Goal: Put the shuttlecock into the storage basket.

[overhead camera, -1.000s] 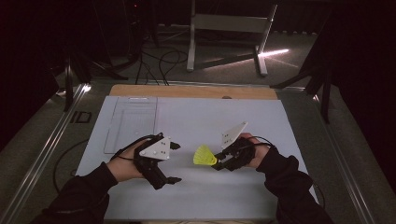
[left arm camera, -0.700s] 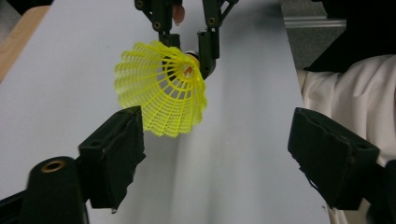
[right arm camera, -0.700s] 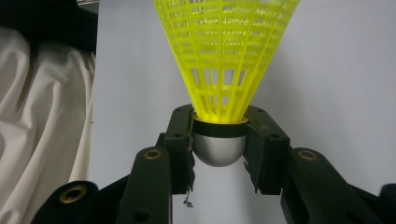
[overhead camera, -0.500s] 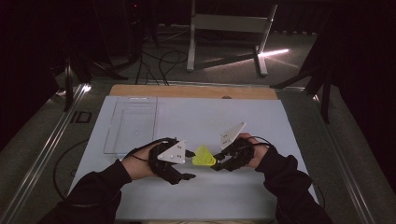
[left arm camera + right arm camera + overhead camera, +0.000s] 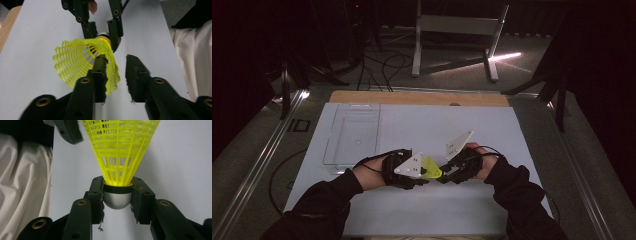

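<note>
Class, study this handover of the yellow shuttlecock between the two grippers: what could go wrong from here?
1. The left gripper has been closing with one jaw inside the shuttlecock's mesh skirt; squeezing could crush or tear it.
2. The right gripper is shut on the rounded cork base; a pull from the left could slip it free.
3. The skirt's edge already looks bent at the left gripper, so that grip may be weak.

Dim lab or studio, white work table (image 5: 522, 130), metal stand (image 5: 457, 30), cables on floor (image 5: 382, 65)
</note>
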The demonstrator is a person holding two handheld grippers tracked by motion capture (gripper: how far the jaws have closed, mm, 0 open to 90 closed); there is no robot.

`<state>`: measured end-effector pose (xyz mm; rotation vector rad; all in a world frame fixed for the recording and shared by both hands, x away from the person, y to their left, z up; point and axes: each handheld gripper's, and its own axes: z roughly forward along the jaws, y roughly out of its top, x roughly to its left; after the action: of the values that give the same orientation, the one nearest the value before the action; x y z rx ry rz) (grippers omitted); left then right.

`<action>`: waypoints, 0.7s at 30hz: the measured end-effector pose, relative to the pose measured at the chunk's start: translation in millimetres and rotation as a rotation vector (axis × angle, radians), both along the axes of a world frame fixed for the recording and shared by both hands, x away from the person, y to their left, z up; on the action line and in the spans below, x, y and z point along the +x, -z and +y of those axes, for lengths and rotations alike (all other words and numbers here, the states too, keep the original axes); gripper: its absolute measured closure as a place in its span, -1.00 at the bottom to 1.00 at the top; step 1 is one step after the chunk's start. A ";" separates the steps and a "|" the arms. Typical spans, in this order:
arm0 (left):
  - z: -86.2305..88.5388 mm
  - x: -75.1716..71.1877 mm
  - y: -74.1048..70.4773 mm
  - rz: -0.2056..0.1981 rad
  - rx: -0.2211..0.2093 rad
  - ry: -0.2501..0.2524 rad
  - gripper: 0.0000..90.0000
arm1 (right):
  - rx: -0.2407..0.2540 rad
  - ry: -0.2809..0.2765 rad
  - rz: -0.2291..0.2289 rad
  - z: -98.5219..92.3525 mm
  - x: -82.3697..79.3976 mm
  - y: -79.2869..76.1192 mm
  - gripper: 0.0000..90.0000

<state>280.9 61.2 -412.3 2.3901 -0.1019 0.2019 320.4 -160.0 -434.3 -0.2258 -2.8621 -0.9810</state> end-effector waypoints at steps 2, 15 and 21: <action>-2.7 0.3 0.5 -0.012 0.005 0.002 0.70 | 0.001 -0.004 0.000 0.4 0.0 0.0 0.45; -10.5 1.2 2.2 -0.036 0.044 0.008 1.00 | -0.036 0.002 0.008 3.4 0.1 0.6 0.45; -10.6 2.3 1.5 -0.059 0.054 -0.005 1.00 | -0.057 0.037 0.021 5.6 1.2 0.5 0.43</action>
<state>283.2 50.6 -413.9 2.4391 -0.1303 0.2755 321.5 -154.3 -434.8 -0.2923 -2.8796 -0.8988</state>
